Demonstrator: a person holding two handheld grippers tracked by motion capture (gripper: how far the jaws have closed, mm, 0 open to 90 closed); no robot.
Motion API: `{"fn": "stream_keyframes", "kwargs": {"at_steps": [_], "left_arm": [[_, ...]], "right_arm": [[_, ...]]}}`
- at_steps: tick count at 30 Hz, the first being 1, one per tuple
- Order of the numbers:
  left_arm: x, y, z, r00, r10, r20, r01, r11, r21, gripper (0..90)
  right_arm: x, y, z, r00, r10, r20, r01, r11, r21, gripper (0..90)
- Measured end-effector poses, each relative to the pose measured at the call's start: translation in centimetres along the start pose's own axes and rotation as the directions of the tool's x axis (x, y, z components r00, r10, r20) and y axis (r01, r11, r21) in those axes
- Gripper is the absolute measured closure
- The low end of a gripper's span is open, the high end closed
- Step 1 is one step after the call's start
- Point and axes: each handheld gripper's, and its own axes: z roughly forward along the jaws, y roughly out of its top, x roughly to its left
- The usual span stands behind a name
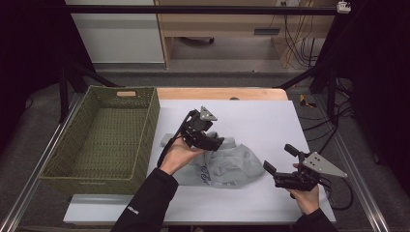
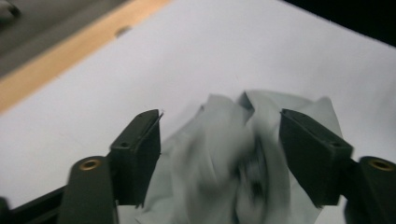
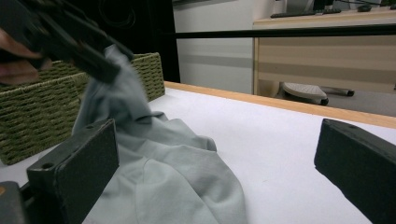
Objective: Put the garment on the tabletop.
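Black jaws of the left gripper (image 1: 218, 143) stand apart over the grey shirt (image 1: 227, 164), the cloth bunched between them but not pinched, to judge from the left gripper view. The step in hand looks like taking a fresh hold on the shirt; the next move calls for closing on a fold. The right gripper (image 1: 279, 162) waits open at about four o'clock of the shirt. The woven basket (image 1: 145, 140) sits at nine o'clock, the likely destination.

The high view looks forward and down on the white-covered worktop (image 1: 251, 121). Both claw-mounted views sit close, low, sharing the crumpled pale grey cloth garment (image 1: 227, 164), somewhat blurred in the left one.
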Motion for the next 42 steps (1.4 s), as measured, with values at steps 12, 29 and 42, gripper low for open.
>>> {"fn": "stream_keyframes", "kwargs": {"at_steps": [12, 29, 42], "left_arm": [[-0.1, -4.1, -4.0, 0.9959, -0.089, 0.020, 0.091, 0.9564, -0.278, 13.3], [-0.4, -12.3, -5.0, 0.9905, -0.136, 0.019, 0.130, 0.8832, -0.451, 8.2], [0.3, -14.6, -5.4, 0.9883, -0.151, 0.018, 0.142, 0.8733, -0.466, 4.3]], "right_arm": [[0.0, 0.1, 0.0, 0.9998, 0.018, 0.005, -0.018, 1.000, -0.003, 0.4], [-0.4, -0.2, 0.0, 0.9991, 0.039, 0.013, -0.039, 0.999, 0.001, 0.3], [-0.7, -0.6, 0.1, 0.9995, 0.029, 0.013, -0.029, 0.999, 0.027, 0.3]]}}
